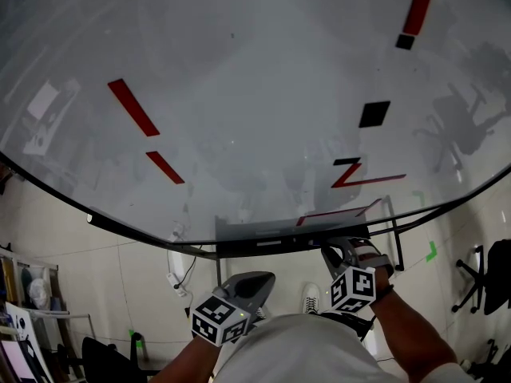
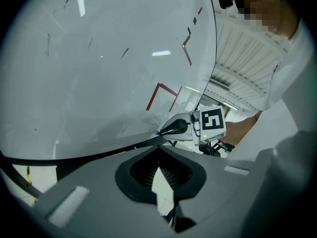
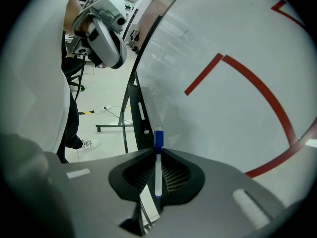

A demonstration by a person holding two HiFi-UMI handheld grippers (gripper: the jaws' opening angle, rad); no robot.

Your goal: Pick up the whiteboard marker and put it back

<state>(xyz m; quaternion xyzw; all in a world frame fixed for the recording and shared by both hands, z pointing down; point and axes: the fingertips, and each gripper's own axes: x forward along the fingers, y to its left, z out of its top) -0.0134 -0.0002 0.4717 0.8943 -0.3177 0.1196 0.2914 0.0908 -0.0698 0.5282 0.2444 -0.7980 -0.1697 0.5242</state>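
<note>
Marker [image 3: 158, 171] in right hand-held gripper [image 3: 157, 151], seemingly just before whiteboard [image 3: 237, 48].

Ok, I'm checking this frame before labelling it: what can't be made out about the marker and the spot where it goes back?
- Right gripper view: the print on the marker is too small to read, and the gripper body cuts off the tray below.
- Head view: the marker is hidden behind the right gripper, which also covers part of the tray.
- Left gripper view: the marker is only a blue speck, too small to tell anything from.
</note>
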